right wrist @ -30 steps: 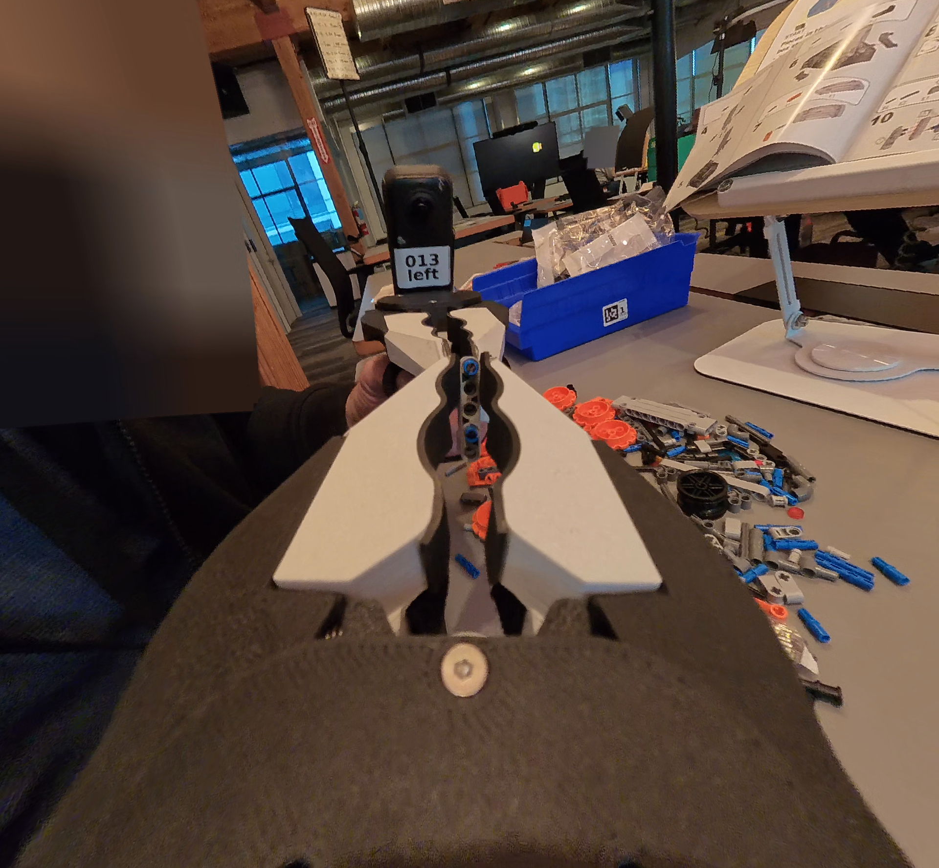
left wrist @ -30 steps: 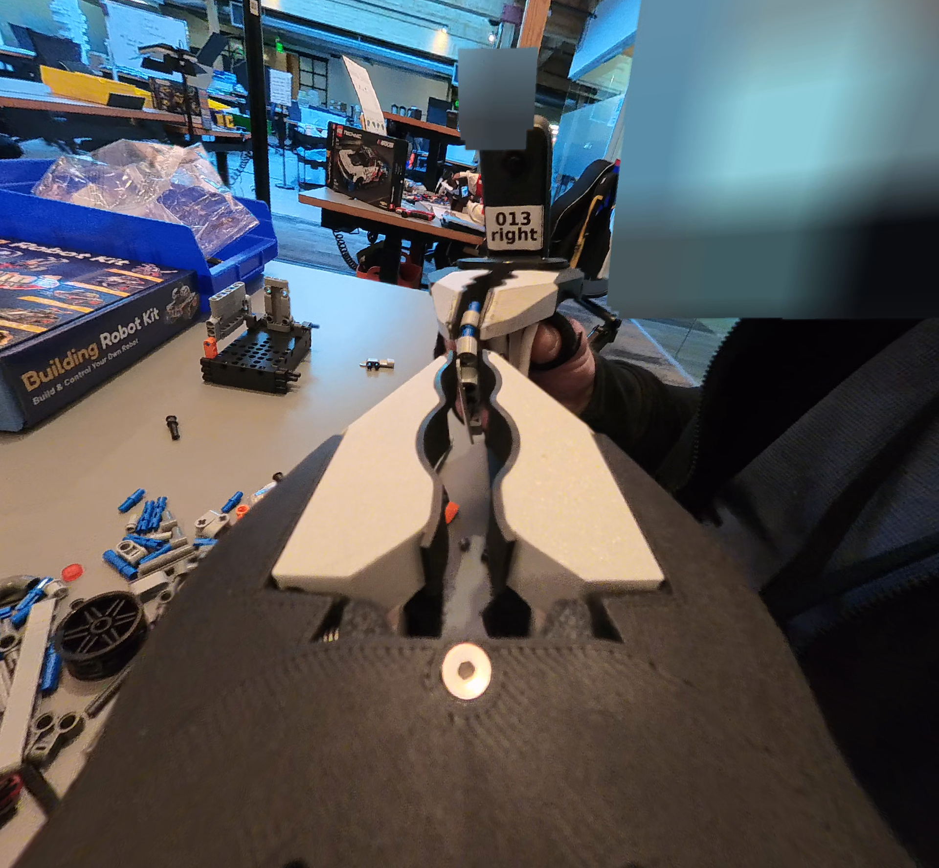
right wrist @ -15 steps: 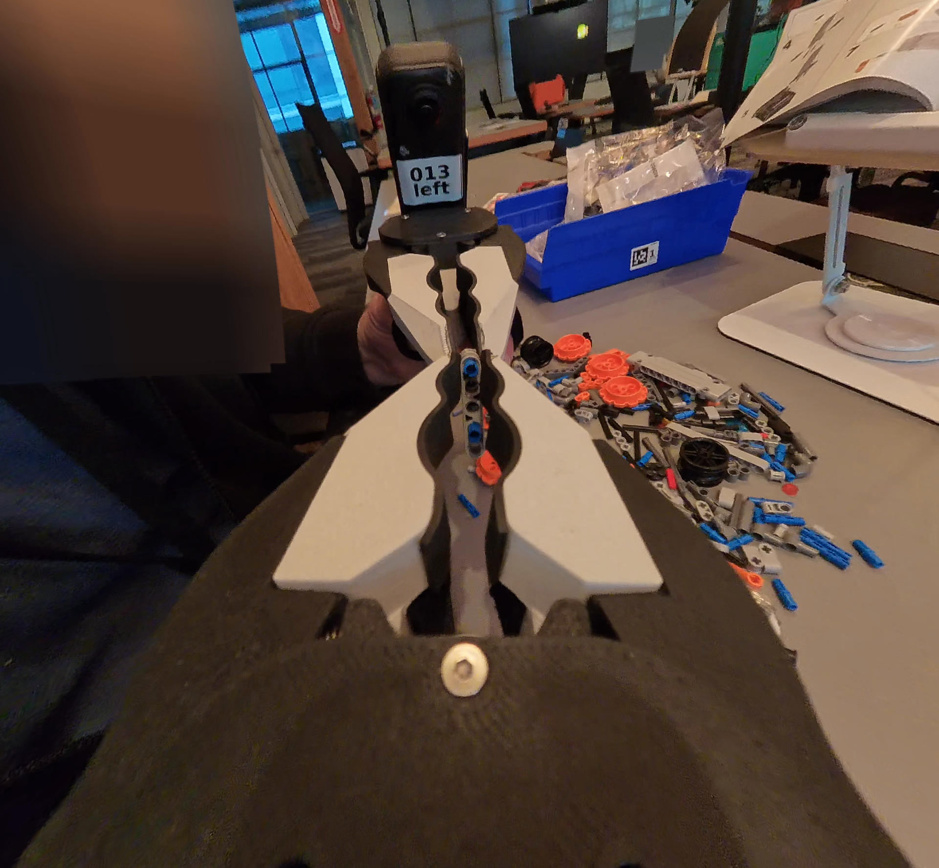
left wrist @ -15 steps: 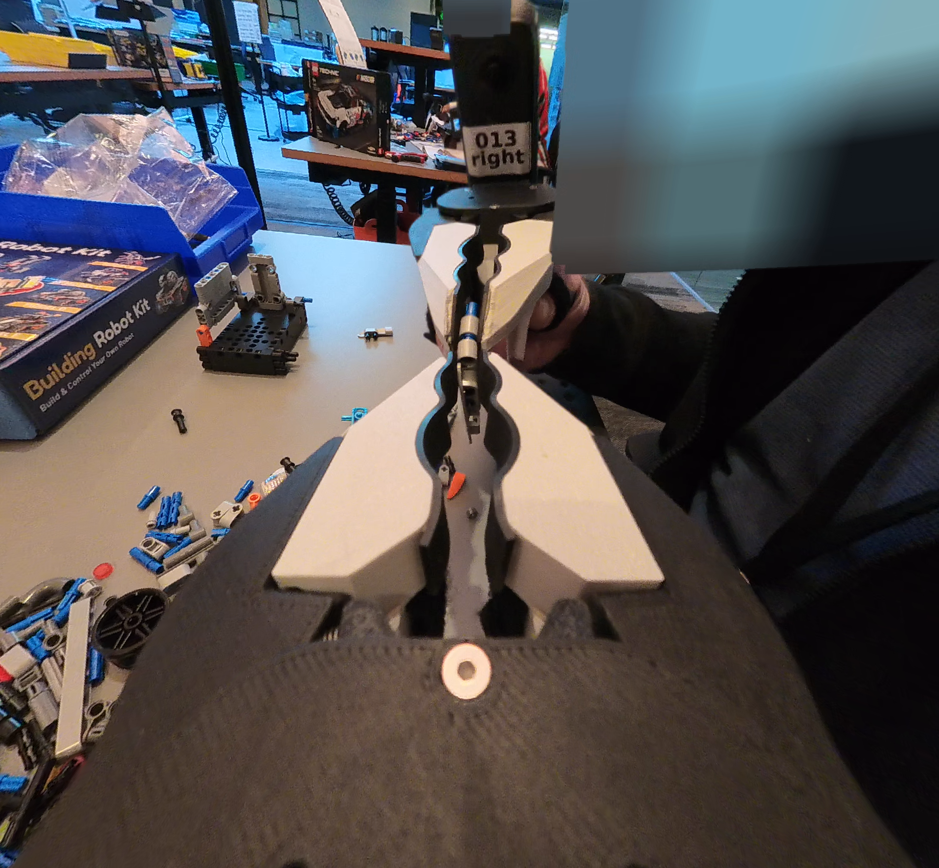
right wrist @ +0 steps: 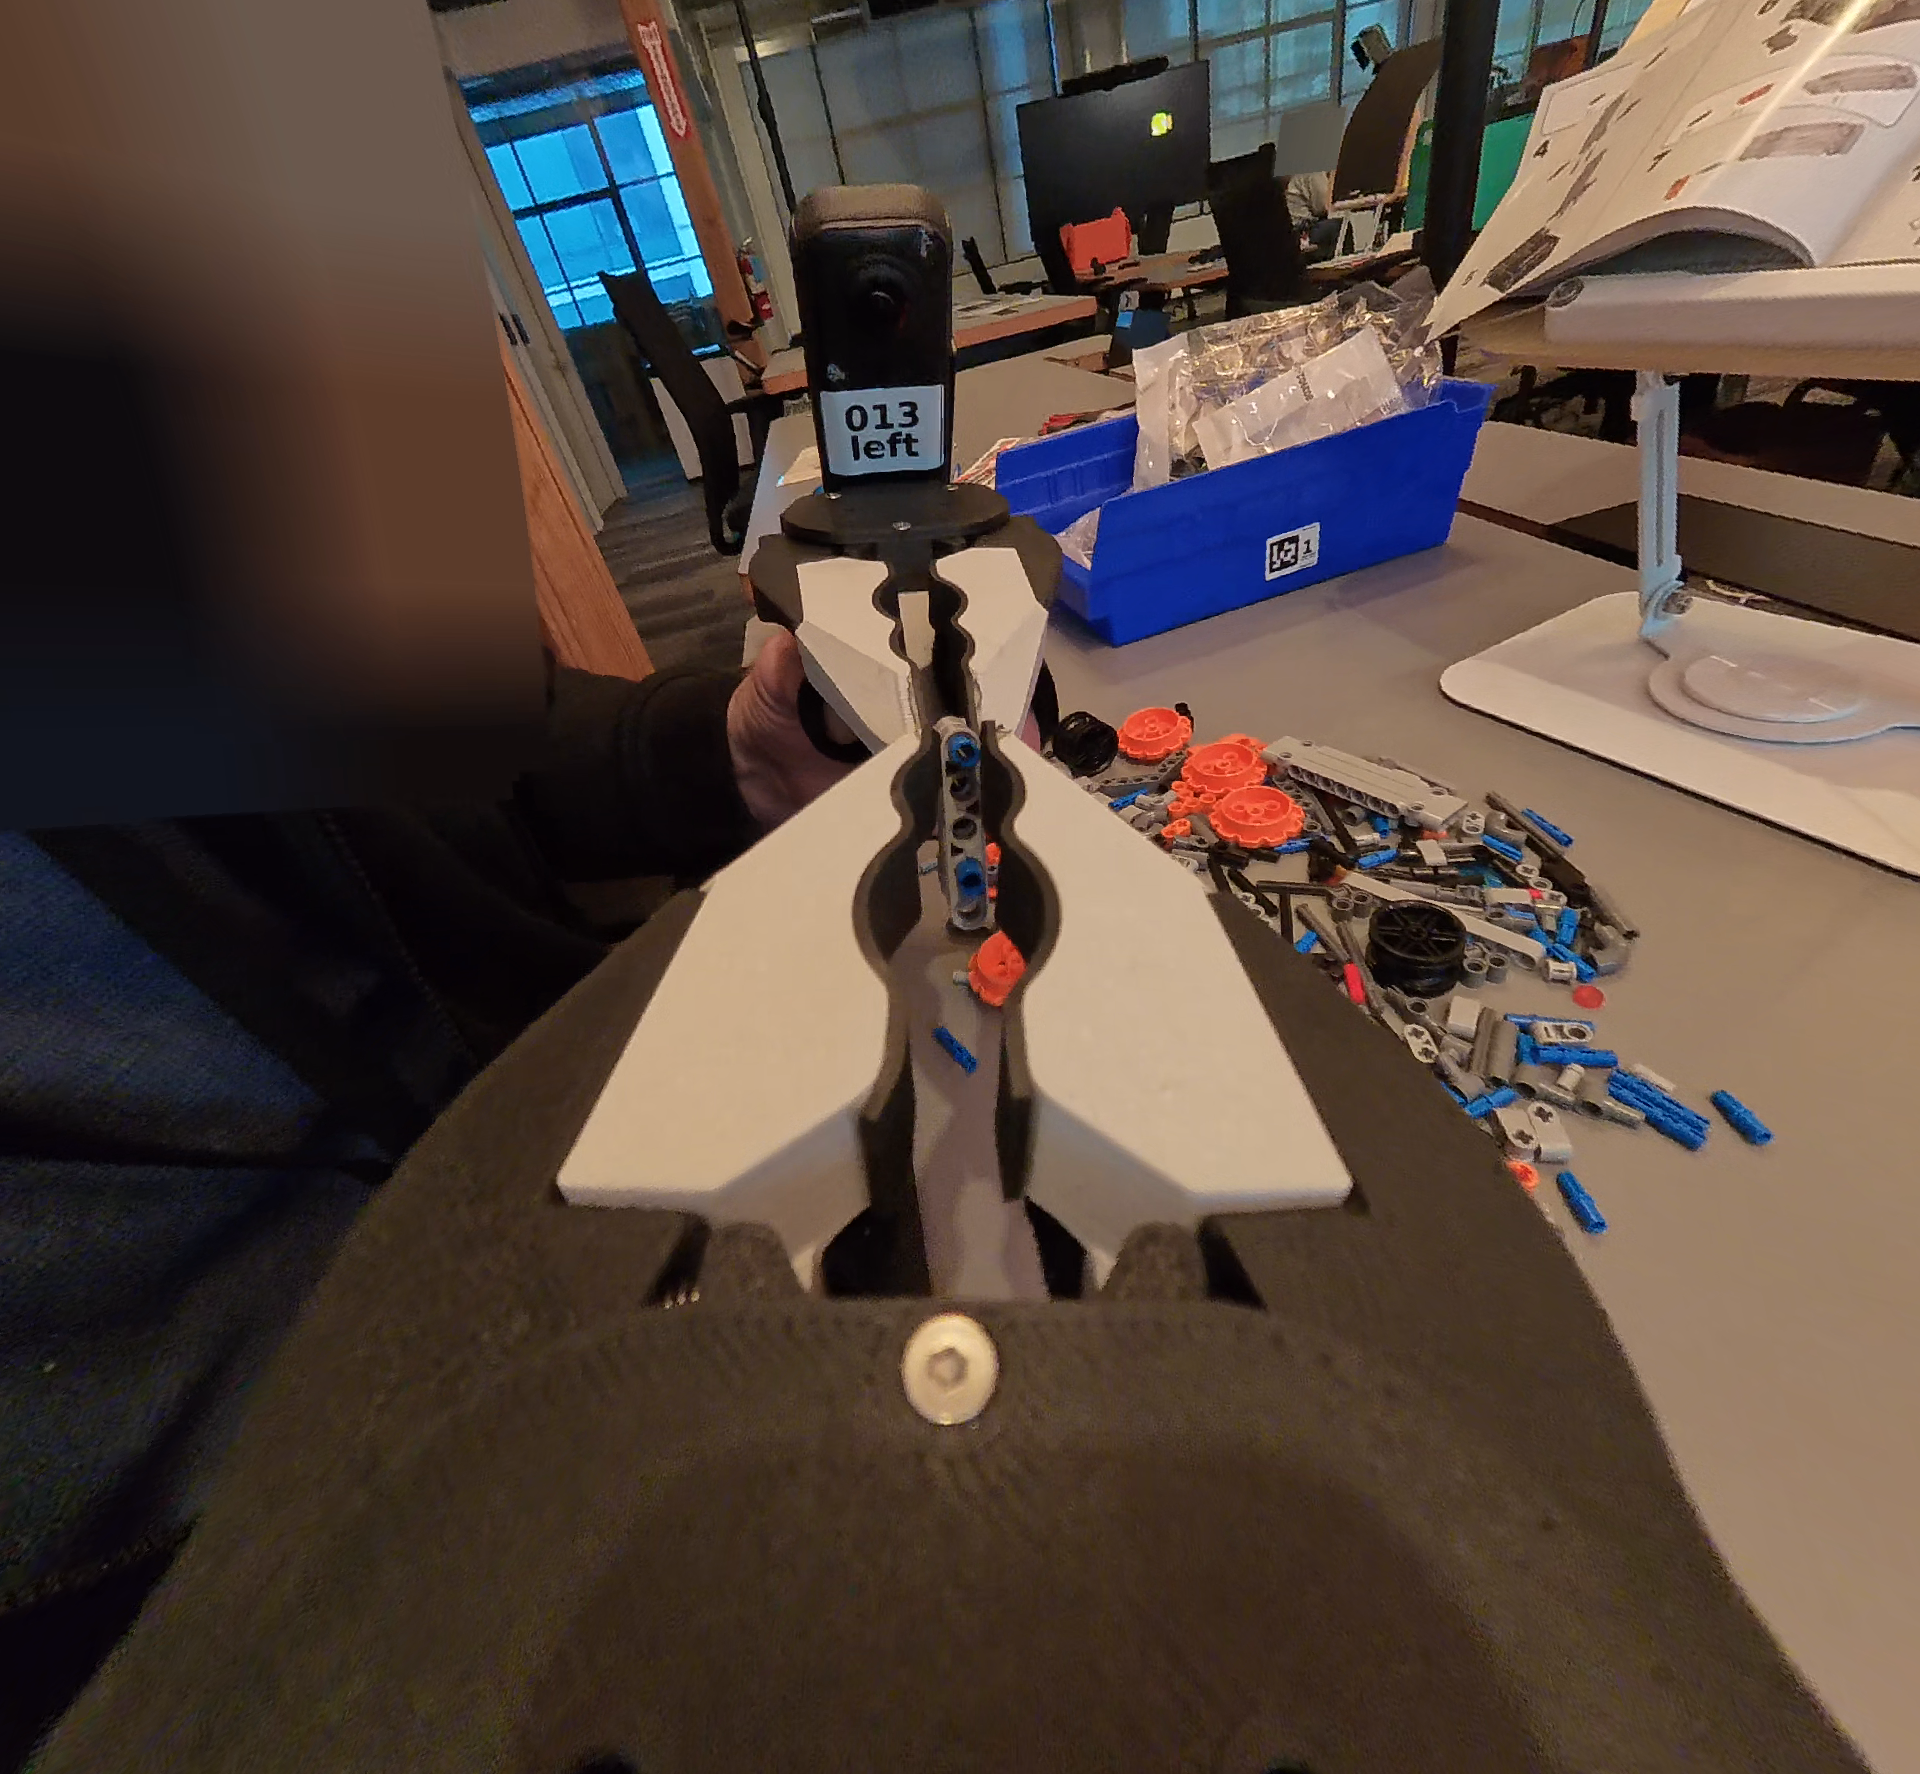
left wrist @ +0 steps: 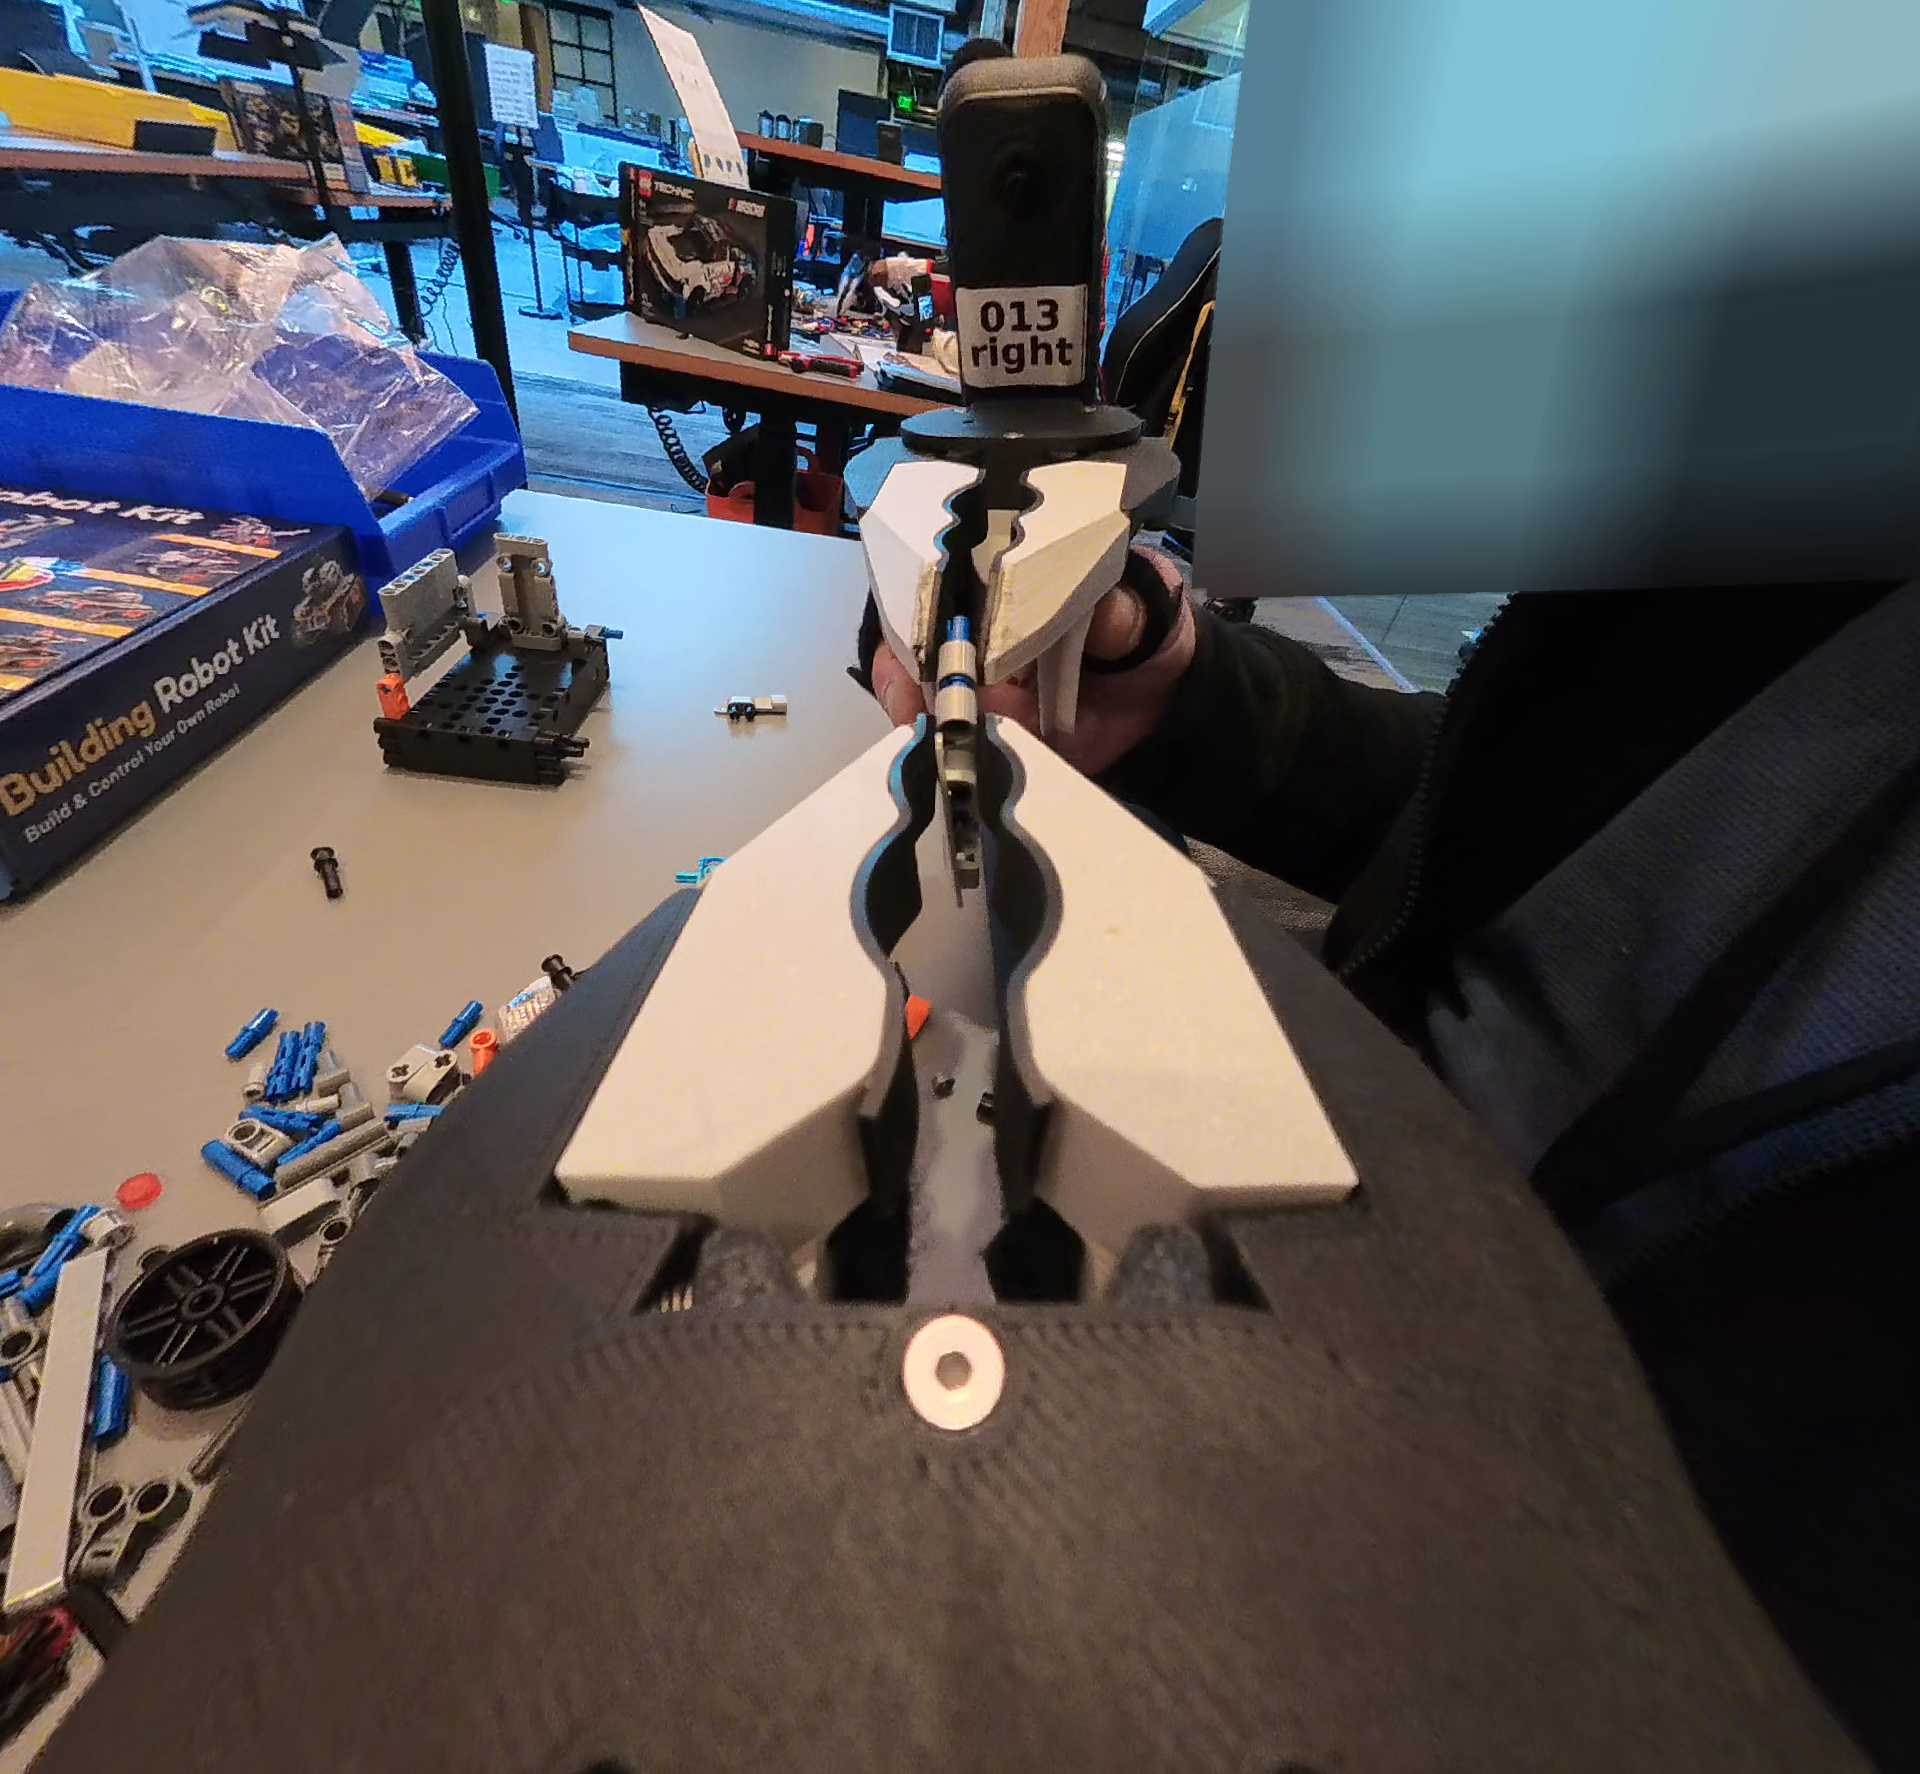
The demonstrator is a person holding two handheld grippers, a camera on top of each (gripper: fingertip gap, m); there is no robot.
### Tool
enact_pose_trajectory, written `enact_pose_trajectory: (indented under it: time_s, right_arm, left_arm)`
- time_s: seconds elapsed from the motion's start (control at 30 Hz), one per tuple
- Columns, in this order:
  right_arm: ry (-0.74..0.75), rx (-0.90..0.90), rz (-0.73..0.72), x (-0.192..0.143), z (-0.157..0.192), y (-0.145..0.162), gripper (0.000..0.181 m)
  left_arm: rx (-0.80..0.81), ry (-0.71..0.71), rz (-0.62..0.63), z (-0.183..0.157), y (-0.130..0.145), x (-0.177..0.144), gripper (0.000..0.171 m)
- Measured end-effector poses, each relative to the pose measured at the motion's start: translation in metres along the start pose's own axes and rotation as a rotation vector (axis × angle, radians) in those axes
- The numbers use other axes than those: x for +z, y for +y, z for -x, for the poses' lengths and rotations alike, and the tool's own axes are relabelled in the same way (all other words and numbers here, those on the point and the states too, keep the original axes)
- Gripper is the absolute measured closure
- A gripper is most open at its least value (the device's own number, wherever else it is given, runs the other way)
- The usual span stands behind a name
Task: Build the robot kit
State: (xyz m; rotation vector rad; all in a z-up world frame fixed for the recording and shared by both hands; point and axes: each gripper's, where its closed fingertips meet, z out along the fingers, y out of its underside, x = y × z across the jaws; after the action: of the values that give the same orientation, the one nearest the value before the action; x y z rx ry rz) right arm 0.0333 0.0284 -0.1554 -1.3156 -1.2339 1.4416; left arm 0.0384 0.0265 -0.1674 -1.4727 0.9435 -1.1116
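In the left wrist view my left gripper (left wrist: 954,737) is shut on a small grey beam (left wrist: 958,794), held in the air over the table edge. My right gripper (left wrist: 961,623) faces it tip to tip, a hand on its handle, and grips a grey piece with blue pins (left wrist: 952,680) that meets the beam. In the right wrist view my right gripper (right wrist: 961,737) is shut on a grey holed beam with blue pins (right wrist: 963,825). The left gripper (right wrist: 925,680) touches its far end. I cannot see the joint itself.
On the grey table (left wrist: 644,789) stand a black frame with grey uprights (left wrist: 488,685), a kit box (left wrist: 156,644) and a blue bin (right wrist: 1247,529) of bags. Loose parts (right wrist: 1403,903), orange gears (right wrist: 1216,768) and a black wheel (left wrist: 197,1303) lie nearby. A booklet stand (right wrist: 1714,685) is at the right. Left and right tips are no more than a few centimetres apart. The black wheel (left wrist: 197,1303) is about equally far from each gripper, around 20 cm. Look for it in the right wrist view (right wrist: 1422,935) too.
Both grippers stay shut and tip to tip. The pair has come nearer to each other and shifted over the table; the views tilted down, then partly back up.
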Motion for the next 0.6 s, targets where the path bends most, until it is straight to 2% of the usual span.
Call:
enact_pose_trajectory:
  time_s: [0.13,0.23,0.33,0.47,0.53,0.6]
  right_arm:
    - [0.026,-0.037,0.053,0.000,0.003,0.003,0.177]
    - [0.014,-0.065,0.138,0.006,0.008,0.013,0.177]
    - [0.027,-0.077,0.143,0.007,0.005,0.012,0.177]
    - [0.028,-0.069,0.113,0.004,0.001,0.007,0.176]
    - [0.085,-0.143,0.136,-0.004,-0.002,0.004,0.154]
    - [0.197,-0.264,0.243,-0.005,-0.009,0.014,0.146]
  left_arm:
    - [0.025,0.001,0.025,-0.003,0.003,0.001,0.168]
    - [0.061,0.002,0.098,-0.007,0.015,0.009,0.168]
    - [0.066,-0.022,0.102,-0.003,0.015,0.009,0.168]
    - [-0.008,-0.011,0.058,0.001,0.012,0.008,0.167]
    - [-0.091,-0.024,0.011,0.010,0.007,0.004,0.167]
    - [-0.147,-0.040,0.016,0.017,0.011,0.006,0.167]
